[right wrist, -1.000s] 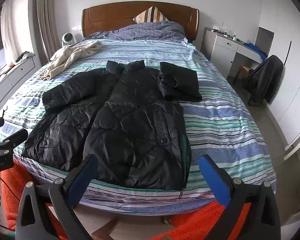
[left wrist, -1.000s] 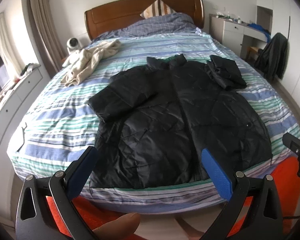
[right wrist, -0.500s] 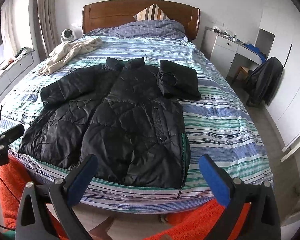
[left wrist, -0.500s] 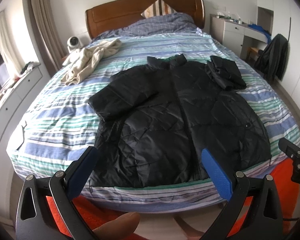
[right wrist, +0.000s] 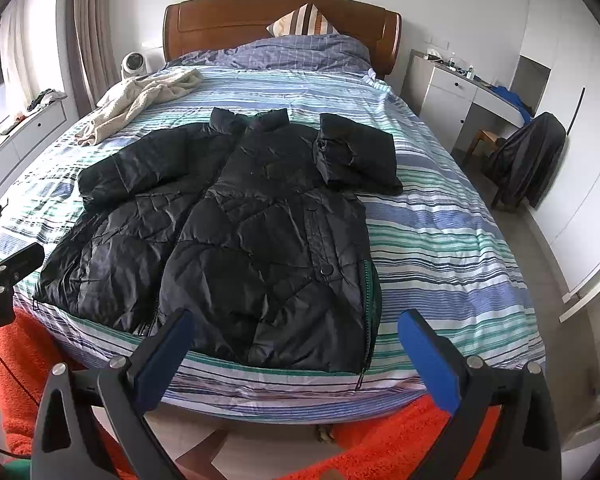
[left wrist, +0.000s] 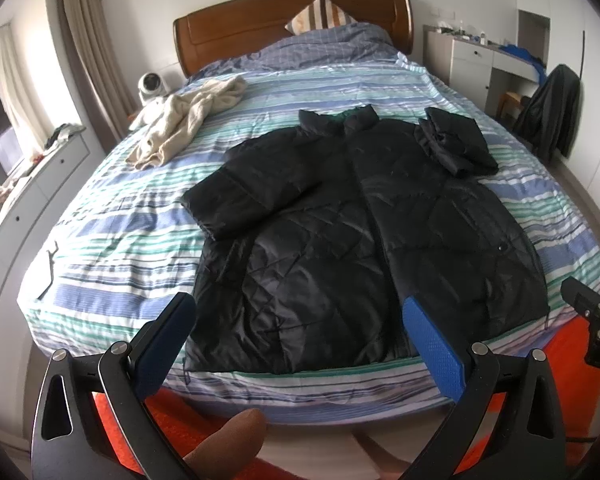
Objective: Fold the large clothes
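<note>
A black quilted puffer jacket (left wrist: 352, 220) (right wrist: 236, 232) lies flat, front up, on the striped bed (left wrist: 112, 236) (right wrist: 440, 240), its hem by the foot edge. Its left sleeve (left wrist: 252, 184) is folded across the chest. Its right sleeve (right wrist: 356, 152) is bunched near the collar. My left gripper (left wrist: 300, 344) hovers open over the foot of the bed, in front of the hem, with nothing between its blue pads. My right gripper (right wrist: 296, 356) also stands open and empty, near the jacket's right hem corner. Each gripper's edge shows in the other's view.
A beige garment (left wrist: 184, 124) lies crumpled at the bed's far left. Pillows rest against the wooden headboard (right wrist: 280, 20). An orange rug (right wrist: 380, 440) covers the floor at the foot. A desk and a chair with a dark coat (right wrist: 528, 160) stand right; a white drawer unit (left wrist: 24, 192) stands left.
Both views have crept slightly closer to the bed and jacket. The grippers remain open; nothing on the bed has moved.
</note>
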{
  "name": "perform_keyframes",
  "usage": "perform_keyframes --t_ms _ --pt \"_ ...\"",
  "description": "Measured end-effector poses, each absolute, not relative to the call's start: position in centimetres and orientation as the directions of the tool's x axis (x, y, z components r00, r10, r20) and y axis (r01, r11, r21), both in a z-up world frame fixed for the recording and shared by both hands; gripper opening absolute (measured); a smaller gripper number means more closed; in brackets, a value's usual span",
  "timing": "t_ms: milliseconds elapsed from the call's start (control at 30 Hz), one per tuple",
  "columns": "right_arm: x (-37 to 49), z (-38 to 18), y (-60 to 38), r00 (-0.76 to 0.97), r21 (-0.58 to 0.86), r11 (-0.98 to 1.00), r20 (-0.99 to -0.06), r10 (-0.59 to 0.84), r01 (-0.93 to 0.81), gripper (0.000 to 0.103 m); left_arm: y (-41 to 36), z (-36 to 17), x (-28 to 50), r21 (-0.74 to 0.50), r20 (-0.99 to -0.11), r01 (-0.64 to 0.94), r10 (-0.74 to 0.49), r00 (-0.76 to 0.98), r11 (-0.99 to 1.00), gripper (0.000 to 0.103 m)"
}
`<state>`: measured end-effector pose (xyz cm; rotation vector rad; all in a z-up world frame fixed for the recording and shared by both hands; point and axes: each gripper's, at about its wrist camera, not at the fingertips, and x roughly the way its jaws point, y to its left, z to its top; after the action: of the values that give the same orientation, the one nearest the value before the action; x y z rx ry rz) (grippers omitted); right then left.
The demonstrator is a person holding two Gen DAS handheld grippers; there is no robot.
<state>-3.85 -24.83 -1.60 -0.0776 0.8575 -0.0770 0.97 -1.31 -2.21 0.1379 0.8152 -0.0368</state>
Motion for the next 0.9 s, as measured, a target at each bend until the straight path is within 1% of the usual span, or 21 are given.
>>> perform_keyframes --t_ms 900 --pt "-3.71 -1.60 -24.33 0.653 -0.133 0.991 -0.749 -0.114 0.020 0.103 -1.14 -2.18 1.07 0.097 -0.731 0.085 0.013 0.682 0.992 0.103"
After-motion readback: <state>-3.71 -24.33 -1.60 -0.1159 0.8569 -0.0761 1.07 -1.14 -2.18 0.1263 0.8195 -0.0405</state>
